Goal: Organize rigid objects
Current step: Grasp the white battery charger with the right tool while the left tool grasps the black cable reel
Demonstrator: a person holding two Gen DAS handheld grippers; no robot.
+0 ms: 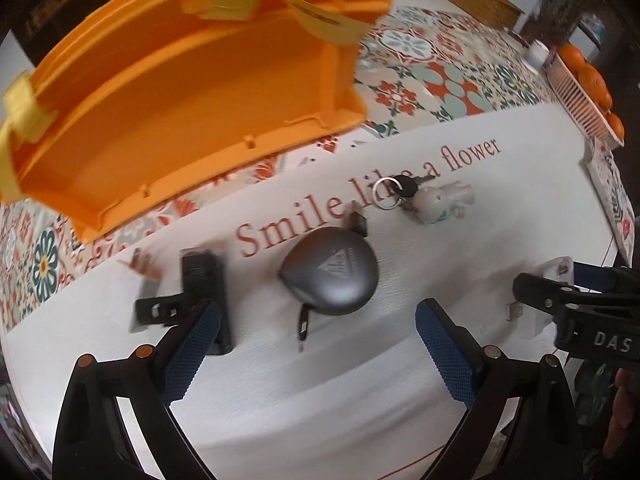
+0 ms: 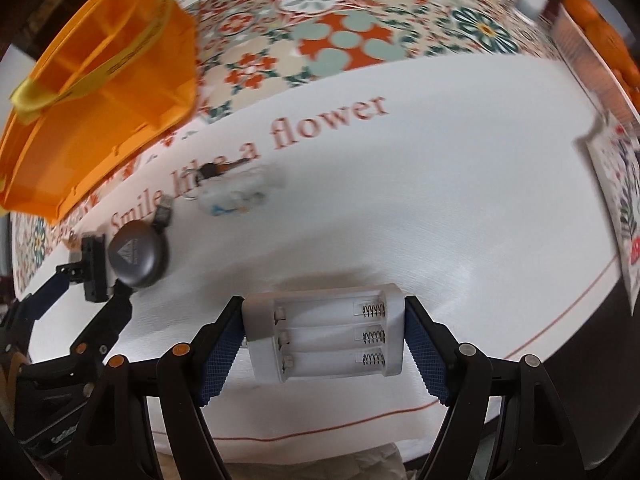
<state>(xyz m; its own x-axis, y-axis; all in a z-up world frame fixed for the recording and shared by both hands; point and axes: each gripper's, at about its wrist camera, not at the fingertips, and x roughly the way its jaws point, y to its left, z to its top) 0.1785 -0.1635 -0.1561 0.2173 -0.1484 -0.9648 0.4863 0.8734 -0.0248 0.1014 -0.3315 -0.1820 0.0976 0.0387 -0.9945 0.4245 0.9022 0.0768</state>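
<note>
My right gripper (image 2: 324, 344) is shut on a white three-cell battery holder (image 2: 324, 340) and holds it just above the white cloth; it also shows in the left wrist view (image 1: 544, 300). My left gripper (image 1: 316, 336) is open and empty, its jaws on either side of a grey teardrop-shaped retractable cable reel (image 1: 330, 272), just short of it. A black clip-like part (image 1: 200, 300) lies by the left finger. A key ring with a white figurine (image 1: 436, 200) lies farther off. An orange divided organizer box (image 1: 180, 100) with yellow ribbon stands at the back left.
A white cloth reading "Smile like a flower" (image 2: 440, 200) covers the near table, over a patterned tablecloth (image 1: 432, 68). A pink rack with oranges (image 1: 588, 80) and a white cup (image 1: 538, 54) stand at the far right. A small brown piece (image 1: 140, 264) lies left of the black part.
</note>
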